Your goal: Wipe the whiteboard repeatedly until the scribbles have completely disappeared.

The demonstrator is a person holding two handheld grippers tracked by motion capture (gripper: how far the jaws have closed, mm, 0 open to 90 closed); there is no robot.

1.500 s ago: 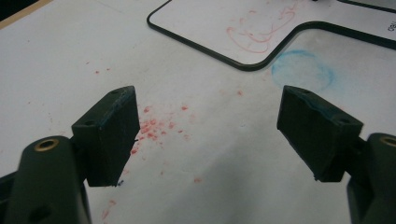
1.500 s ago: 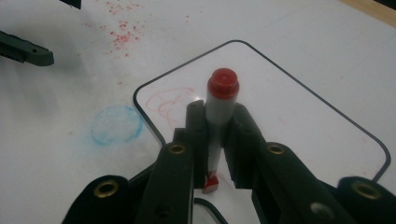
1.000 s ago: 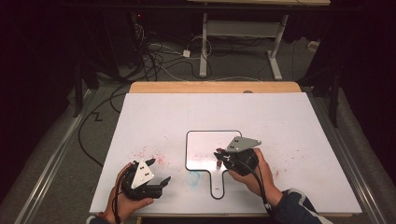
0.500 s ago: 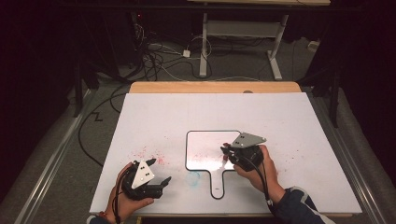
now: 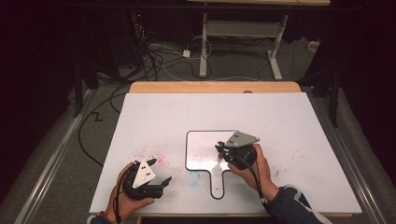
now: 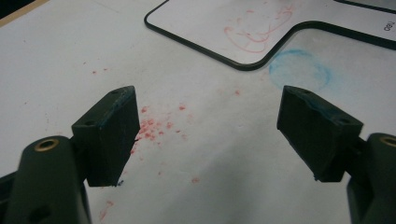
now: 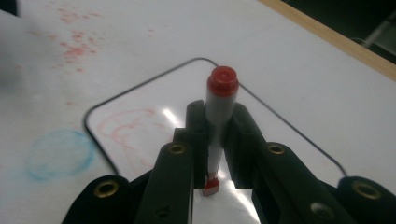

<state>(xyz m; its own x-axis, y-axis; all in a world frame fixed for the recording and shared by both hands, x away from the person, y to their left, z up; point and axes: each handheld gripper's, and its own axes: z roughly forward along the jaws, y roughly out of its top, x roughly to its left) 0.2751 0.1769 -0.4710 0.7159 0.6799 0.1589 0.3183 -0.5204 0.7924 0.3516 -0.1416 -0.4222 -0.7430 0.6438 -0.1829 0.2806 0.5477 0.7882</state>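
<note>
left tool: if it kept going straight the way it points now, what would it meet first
Probably nothing solid. The left tool is open and empty, low over the white table sheet speckled with red. Ahead lie a blue circle smudge and the small whiteboard's edge, both flat; height is unclear.

One scrap of print, not quite legible

A small line of dark characters (image 6: 388, 26) is sitting on the handle of the paddle-shaped whiteboard (image 6: 196, 16), at the far right edge of the left gripper view. It is lying sideways and looking like three digits, but it is too small and blurred to read with certainty. On the whiteboard's body, the red scribble (image 6: 254, 32) is running in loose loops and spelling nothing. In the right gripper view, above the whiteboard, the marker (image 7: 219, 107) is showing a plain grey barrel.
</note>
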